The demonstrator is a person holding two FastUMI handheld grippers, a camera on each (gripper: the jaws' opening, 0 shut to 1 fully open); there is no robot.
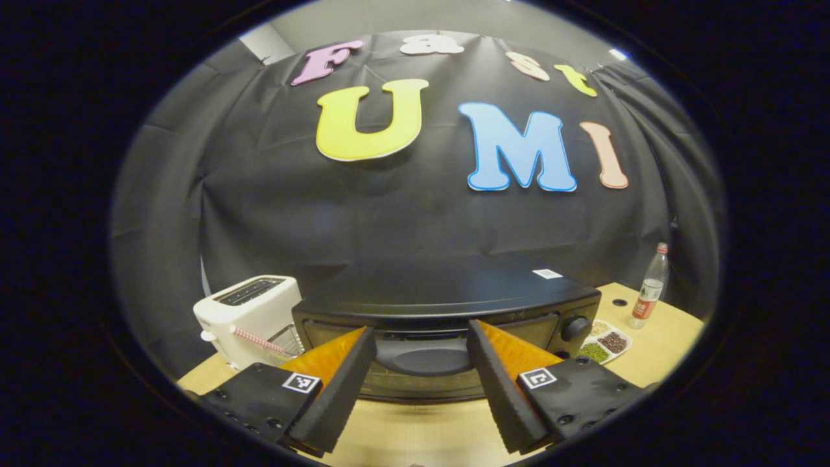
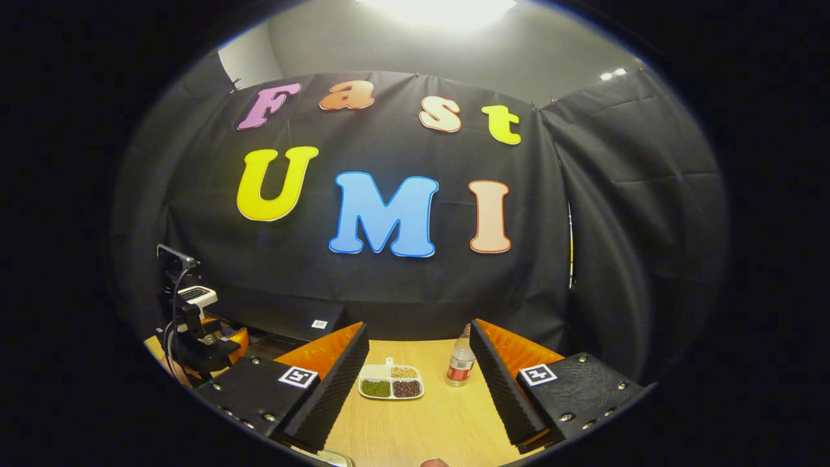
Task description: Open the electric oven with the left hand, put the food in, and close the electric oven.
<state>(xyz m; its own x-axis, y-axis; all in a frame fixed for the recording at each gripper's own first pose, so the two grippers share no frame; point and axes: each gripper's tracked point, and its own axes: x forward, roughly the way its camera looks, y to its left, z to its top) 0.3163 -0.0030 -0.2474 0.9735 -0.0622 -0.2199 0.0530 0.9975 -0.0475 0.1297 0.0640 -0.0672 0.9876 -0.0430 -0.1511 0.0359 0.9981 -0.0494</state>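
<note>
Left gripper [image 1: 421, 383], jaws spread, is facing the black metal electric oven's [image 1: 447, 305] near door handle [image 1: 421, 357]; best centring squarely before pinching.

Both views face wall; share tray [image 1: 604, 346], bottle [image 2: 461, 364].
</note>
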